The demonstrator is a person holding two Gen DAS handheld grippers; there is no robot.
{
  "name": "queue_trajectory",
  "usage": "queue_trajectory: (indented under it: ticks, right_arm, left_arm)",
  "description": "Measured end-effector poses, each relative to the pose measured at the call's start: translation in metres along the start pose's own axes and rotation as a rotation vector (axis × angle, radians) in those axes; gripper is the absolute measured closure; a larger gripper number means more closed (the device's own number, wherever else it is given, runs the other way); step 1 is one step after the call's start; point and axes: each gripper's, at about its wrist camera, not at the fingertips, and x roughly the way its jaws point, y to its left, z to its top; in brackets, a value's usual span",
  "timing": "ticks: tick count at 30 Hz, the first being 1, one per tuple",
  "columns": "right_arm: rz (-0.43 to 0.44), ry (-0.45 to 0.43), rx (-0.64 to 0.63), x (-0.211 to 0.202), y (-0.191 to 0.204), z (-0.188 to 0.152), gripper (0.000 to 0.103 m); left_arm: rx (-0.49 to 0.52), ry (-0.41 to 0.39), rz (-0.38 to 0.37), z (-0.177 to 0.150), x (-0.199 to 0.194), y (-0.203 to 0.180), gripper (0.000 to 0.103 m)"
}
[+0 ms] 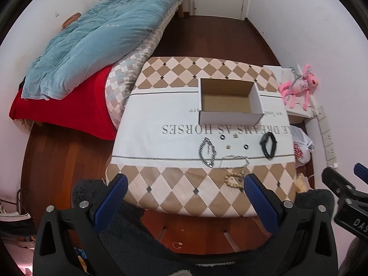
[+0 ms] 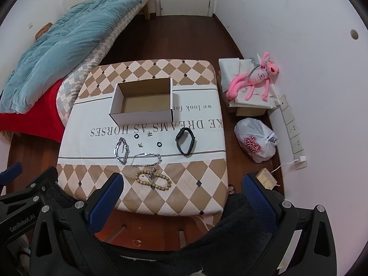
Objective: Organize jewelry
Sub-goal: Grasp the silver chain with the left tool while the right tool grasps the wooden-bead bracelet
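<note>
Left claw (image 1: 186, 186) spread wide and empty, right claw (image 2: 182, 185) likewise released, both short of the worktop (image 2: 207, 172), jewelry near its front edge, bead bracelet (image 2: 154, 179) lying crosswise, black band (image 2: 185, 140) angled toward the open box (image 2: 141, 102) behind.

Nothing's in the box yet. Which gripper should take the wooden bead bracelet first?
Probably the right gripper. The bead bracelet lies between its open jaws, just ahead. In the left wrist view it sits by the right finger, off-centre.
</note>
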Motion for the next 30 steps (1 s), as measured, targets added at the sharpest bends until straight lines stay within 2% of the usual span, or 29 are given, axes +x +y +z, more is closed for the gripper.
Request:
queue_trajectory:
  ticks: [3, 6, 13, 16, 18, 23, 25, 27, 28, 30]
  right_arm:
    - [0.019, 0.025, 0.020, 0.025, -0.007, 0.004, 0.000]
    - [0.033, 0.069, 0.044, 0.056, -0.014, 0.006, 0.000]
    - [0.075, 0.234, 0.075, 0.150, -0.017, -0.005, 0.001]
    - [0.078, 0.293, 0.060, 0.186, -0.008, -0.015, 0.009]
    - [0.090, 0.323, 0.047, 0.204, -0.002, -0.022, 0.023]
    - [0.102, 0.385, 0.002, 0.241, 0.015, -0.038, 0.041]
    - [0.104, 0.403, -0.018, 0.252, 0.022, -0.044, 0.049]
    - [0.094, 0.416, -0.041, 0.259, 0.028, -0.048, 0.058]
    - [0.085, 0.393, -0.058, 0.257, 0.032, -0.048, 0.058]
    - [0.069, 0.369, -0.087, 0.258, 0.039, -0.049, 0.065]
  left_arm:
    - [0.004, -0.003, 0.025, 0.006, 0.018, 0.001, 0.000]
    - [0.002, 0.030, 0.045, 0.014, 0.049, 0.001, 0.000]
    - [0.024, 0.112, 0.079, 0.014, 0.120, -0.004, 0.000]
    - [0.048, 0.156, 0.090, 0.012, 0.147, -0.008, 0.000]
    - [0.061, 0.188, 0.103, 0.009, 0.165, -0.009, 0.000]
    - [0.096, 0.218, 0.116, 0.002, 0.196, -0.010, 0.001]
    - [0.089, 0.240, 0.102, -0.001, 0.203, -0.006, 0.006]
    - [0.078, 0.259, 0.086, -0.003, 0.209, -0.003, 0.012]
    - [0.073, 0.268, 0.084, -0.004, 0.211, -0.001, 0.013]
    - [0.063, 0.275, 0.074, -0.004, 0.215, 0.001, 0.013]
